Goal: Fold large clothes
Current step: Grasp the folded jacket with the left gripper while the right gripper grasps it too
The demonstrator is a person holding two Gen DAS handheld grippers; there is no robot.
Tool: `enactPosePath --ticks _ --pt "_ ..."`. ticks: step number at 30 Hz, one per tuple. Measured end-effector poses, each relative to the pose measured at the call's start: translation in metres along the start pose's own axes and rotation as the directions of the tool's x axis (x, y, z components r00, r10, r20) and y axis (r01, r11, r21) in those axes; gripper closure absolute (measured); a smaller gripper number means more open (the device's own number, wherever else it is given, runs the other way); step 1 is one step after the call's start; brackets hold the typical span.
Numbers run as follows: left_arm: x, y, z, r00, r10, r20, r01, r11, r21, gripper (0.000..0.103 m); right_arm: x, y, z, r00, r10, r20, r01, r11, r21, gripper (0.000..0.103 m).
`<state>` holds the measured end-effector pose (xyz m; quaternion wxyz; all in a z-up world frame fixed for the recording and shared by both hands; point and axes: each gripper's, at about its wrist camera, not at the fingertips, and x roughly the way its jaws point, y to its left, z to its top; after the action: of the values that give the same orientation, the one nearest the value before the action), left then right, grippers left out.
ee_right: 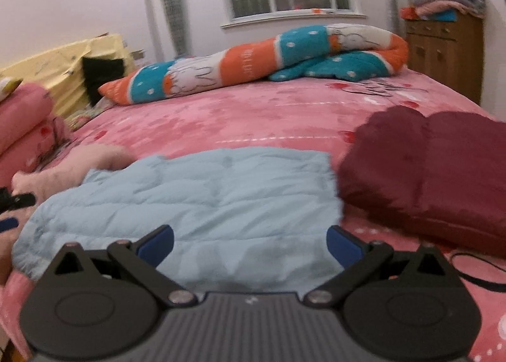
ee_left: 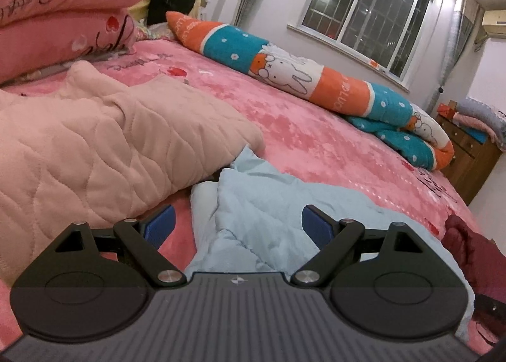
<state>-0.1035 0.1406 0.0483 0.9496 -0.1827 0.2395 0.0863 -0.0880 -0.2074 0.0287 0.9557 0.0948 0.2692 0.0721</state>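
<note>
A light blue quilted jacket (ee_right: 202, 191) lies flat on the pink bed, folded into a rough rectangle. It also shows in the left wrist view (ee_left: 262, 213), rumpled at its near end. My left gripper (ee_left: 237, 224) is open and empty, low over the jacket's left end. My right gripper (ee_right: 249, 243) is open and empty, just above the jacket's near edge. A pale pink quilted garment (ee_left: 95, 140) lies bunched to the left of the jacket. A dark red padded garment (ee_right: 427, 169) lies to its right.
The pink bed cover (ee_right: 253, 115) spreads behind the clothes. A rolled orange, teal and white blanket (ee_right: 253, 61) lies along the far side. Pink pillows (ee_left: 63, 14) are stacked at the left. A wooden cabinet (ee_right: 442, 52) stands at the right. A black cord (ee_right: 474, 273) lies near the red garment.
</note>
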Motion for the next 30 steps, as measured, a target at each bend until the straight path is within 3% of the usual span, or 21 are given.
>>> enactPosePath --ticks 6,10,16,21,30 --pt "0.015 0.004 0.008 0.997 -0.035 -0.072 0.032 0.999 -0.038 0.000 0.003 -0.036 0.007 0.998 -0.064 0.012 0.063 0.995 0.080 0.001" --pt "0.029 0.005 0.010 0.990 -0.051 -0.134 0.041 0.996 -0.076 0.000 0.008 -0.063 0.007 0.999 -0.054 -0.002 0.054 0.984 0.170 0.001" --pt "0.048 0.013 0.013 0.974 -0.084 -0.208 0.054 0.987 -0.149 0.000 0.029 -0.095 0.001 0.996 0.075 -0.051 -0.053 0.937 0.346 0.001" --pt "0.059 0.014 0.010 0.961 -0.109 -0.254 0.063 0.981 -0.182 0.000 0.052 -0.106 -0.003 0.978 0.196 -0.072 -0.144 0.883 0.448 0.001" --pt "0.071 0.017 0.009 0.950 -0.144 -0.278 0.078 0.968 -0.237 0.000 0.077 -0.107 0.003 0.950 0.306 -0.070 -0.239 0.848 0.473 0.000"
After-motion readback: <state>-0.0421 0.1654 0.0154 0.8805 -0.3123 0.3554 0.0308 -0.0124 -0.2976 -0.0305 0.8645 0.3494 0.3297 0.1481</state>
